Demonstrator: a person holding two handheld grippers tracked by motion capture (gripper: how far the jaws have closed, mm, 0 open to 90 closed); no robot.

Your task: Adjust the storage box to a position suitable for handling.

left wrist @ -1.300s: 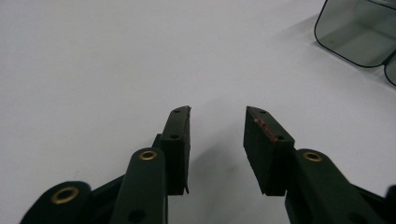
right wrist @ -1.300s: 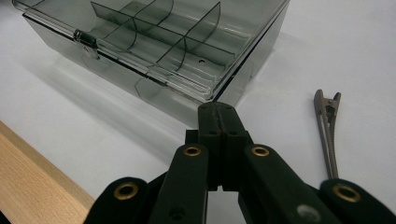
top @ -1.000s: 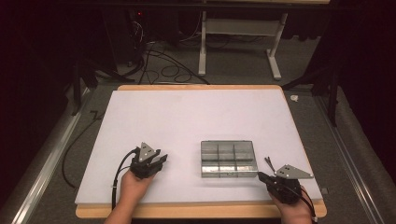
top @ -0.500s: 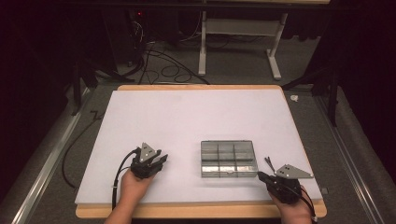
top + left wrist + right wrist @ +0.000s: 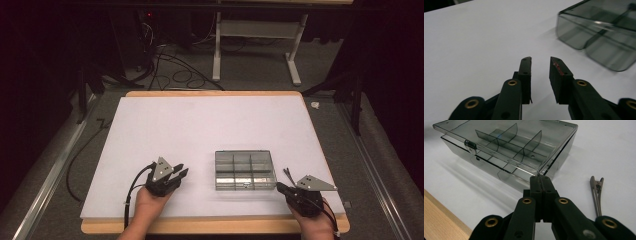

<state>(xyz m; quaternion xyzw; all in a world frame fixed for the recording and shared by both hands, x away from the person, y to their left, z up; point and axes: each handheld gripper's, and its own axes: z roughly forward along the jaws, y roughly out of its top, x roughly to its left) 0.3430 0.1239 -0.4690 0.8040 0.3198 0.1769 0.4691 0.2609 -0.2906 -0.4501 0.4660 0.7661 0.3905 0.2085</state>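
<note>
Smoky plastic box point(image 5: 245, 171), between left gripper point(image 5: 176, 174), right gripper point(image 5: 280, 187)

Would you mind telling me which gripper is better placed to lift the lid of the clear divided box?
Probably the right gripper: its shut jaws sit right at the corner of the clear box, by the lid's edge. The left gripper stands apart from the box, jaws parted with nothing between them.

Bare white table point(image 5: 200, 130) ahead, compartment box point(image 5: 245, 170) between tools, clip point(image 5: 596, 192) beside it
</note>
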